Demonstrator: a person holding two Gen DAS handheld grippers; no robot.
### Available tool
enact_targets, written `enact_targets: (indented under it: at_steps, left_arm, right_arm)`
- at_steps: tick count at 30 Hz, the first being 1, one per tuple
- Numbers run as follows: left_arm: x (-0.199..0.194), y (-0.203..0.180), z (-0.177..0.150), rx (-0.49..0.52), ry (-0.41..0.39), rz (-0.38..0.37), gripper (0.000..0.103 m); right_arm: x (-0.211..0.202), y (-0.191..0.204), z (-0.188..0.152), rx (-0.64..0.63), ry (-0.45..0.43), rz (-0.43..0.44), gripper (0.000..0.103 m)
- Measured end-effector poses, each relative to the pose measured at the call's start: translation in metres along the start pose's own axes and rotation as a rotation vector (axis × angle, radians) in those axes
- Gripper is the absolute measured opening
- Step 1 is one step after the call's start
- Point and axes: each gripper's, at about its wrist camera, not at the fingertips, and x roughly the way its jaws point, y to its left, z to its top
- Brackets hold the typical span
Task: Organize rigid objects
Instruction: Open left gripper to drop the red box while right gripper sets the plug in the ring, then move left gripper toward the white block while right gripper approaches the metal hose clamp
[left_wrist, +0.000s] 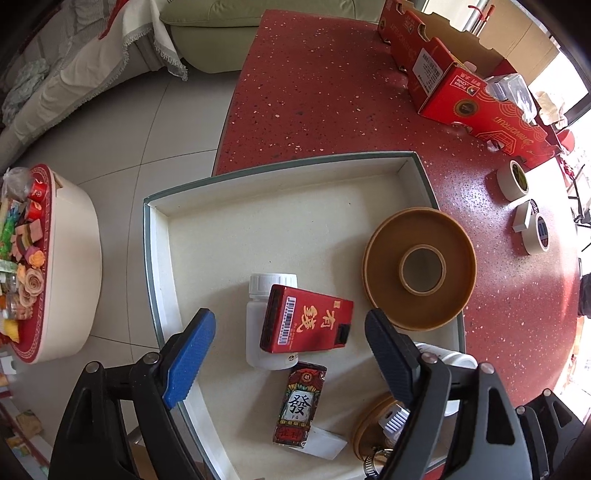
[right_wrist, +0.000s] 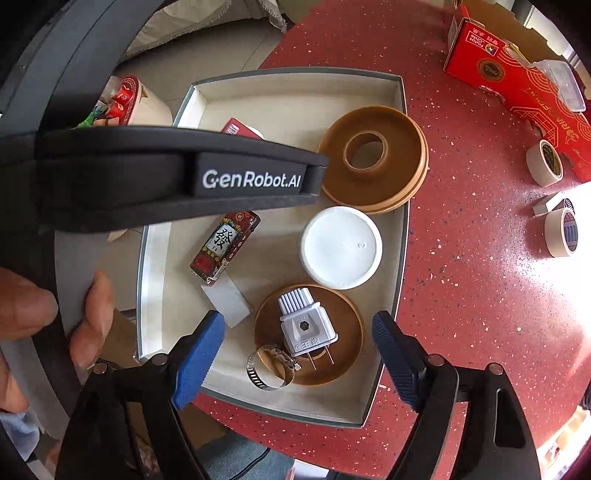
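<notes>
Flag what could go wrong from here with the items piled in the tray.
The red box lies propped on the white bottle; grabbing either with the open left gripper may tip the other. The plug sits on a brown disc beside a hose clamp, so the open right gripper could snag both.

Red speckled tabletop (left_wrist: 332, 92); shallow cream tray (left_wrist: 280, 173) at its near left edge, overhanging that edge; red printed cartons (left_wrist: 454, 88) along the far right edge; two masking-tape rolls (left_wrist: 511, 181) (left_wrist: 535, 234) and a small white block (left_wrist: 522, 218) near the right edge.
</notes>
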Motion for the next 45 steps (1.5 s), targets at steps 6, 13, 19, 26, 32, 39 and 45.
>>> enact_targets:
  at_steps: [6,13,19,26,32,39,45]
  left_arm:
    - [-0.016,0.022,-0.003,-0.088,-0.040,-0.007,0.103]
    - [-0.033,0.019,-0.023,-0.076,-0.020,-0.014,0.103]
    - [-0.049,-0.028,-0.039,0.007,-0.002,-0.089,0.103]
    - [-0.057,-0.102,-0.014,0.072,-0.009,-0.175,0.103]
    - [-0.040,-0.162,0.024,0.062,-0.008,-0.127,0.103]
    - [0.009,-0.220,0.077,0.028,0.012,-0.060,0.103]
    - [0.047,-0.261,0.102,0.073,0.024,-0.058,0.103]
  right_arm:
    - [-0.014,-0.006,-0.005,-0.024,0.009,-0.012,0.090]
    - [-0.033,-0.037,-0.035,0.044,0.010,-0.024,0.103]
    - [-0.039,-0.080,-0.068,0.188,0.058,-0.079,0.103]
    - [-0.049,-0.148,-0.102,0.429,0.064,-0.087,0.103]
    - [-0.052,-0.202,-0.111,0.510,0.065,-0.090,0.103]
    - [-0.059,-0.264,-0.106,0.526,0.043,-0.096,0.103]
    - [-0.067,-0.315,-0.087,0.498,0.010,-0.098,0.103]
